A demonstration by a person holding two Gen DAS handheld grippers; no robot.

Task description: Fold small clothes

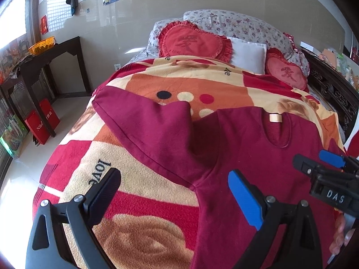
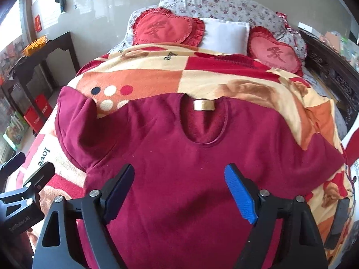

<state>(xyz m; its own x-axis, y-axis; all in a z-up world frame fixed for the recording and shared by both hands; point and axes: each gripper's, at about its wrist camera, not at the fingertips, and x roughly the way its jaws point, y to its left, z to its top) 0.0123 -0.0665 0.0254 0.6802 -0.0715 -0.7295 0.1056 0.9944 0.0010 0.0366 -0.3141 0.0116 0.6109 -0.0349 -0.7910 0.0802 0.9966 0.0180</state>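
Sunlit and cluttered, the bedroom held a dark wooden side table (image 1: 56, 51) at the far left with a yellow basket (image 1: 42, 44) on it and red gift bags (image 1: 41, 123) on the pale floor beside its legs. Moving right, the bed (image 2: 334, 76) filled most of both views under a fleece blanket (image 1: 143, 179) patterned in red, orange and cream. On that blanket a maroon long-sleeved top (image 2: 179, 157) lay front up, its neckline and tan label (image 2: 203, 105) pointing toward the headboard. Its body was spread flat, while one sleeve (image 1: 139, 121) stretched out to the left side and was still unfolded; the other side ran toward the bed's right edge, partly out of view. Judged from this, folding had not started, so sleeves and body were all left to do.

Over the blanket beside the top's left seam hovered the left gripper (image 1: 175, 192), jaws spread wide and holding nothing. Above the chest area hung the right gripper (image 2: 179, 190), jaws likewise spread and empty. Further back, two red heart cushions (image 2: 166, 28), a white pillow (image 2: 226, 33) and a floral bolster (image 2: 219, 4) lined the headboard.
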